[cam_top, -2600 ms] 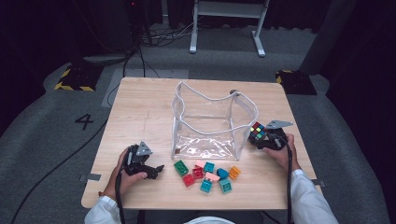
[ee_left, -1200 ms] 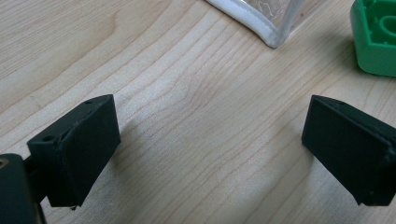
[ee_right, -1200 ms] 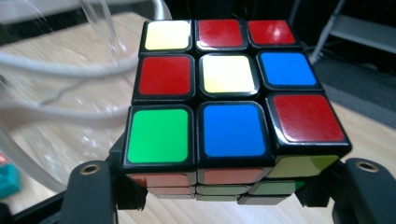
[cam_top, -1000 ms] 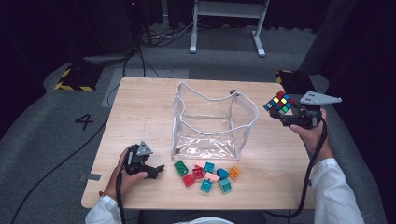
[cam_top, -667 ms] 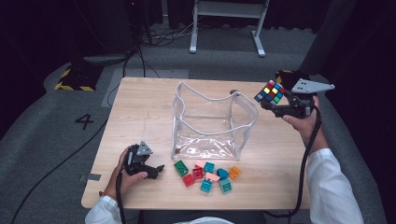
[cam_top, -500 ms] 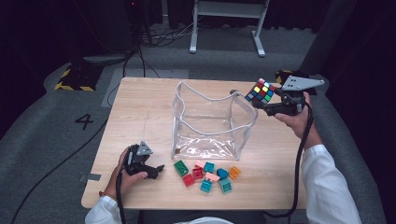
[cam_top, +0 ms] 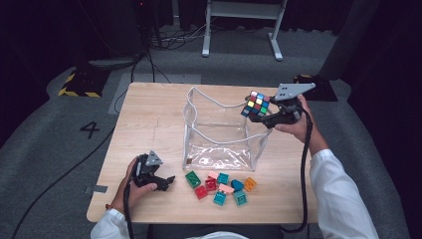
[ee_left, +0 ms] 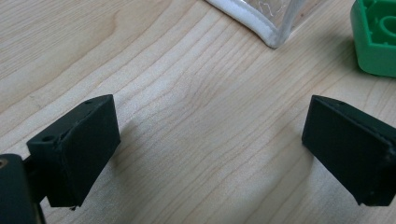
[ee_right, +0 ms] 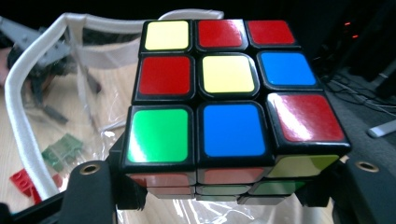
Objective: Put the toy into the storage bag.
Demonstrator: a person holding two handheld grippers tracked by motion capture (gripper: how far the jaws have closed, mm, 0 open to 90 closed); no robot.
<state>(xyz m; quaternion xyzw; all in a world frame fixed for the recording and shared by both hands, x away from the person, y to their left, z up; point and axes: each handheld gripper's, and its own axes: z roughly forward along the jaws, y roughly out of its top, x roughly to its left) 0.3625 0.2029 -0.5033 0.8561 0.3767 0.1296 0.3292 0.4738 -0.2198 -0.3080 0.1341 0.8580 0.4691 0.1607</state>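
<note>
High view: right gripper [cam_top: 261, 115] fingers squeezing cube [cam_top: 256, 104] above clear bag [cam_top: 222, 130], not dropped yet; left gripper [cam_top: 160, 180] fingers wide, resting on bench [cam_top: 149, 114].

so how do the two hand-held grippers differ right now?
The left hand-held gripper rests low on the table, jaws wide open and empty; the right hand-held gripper is raised at the clear bag rim, jaws shut on the cube. Both are black and held in a hand.
</note>
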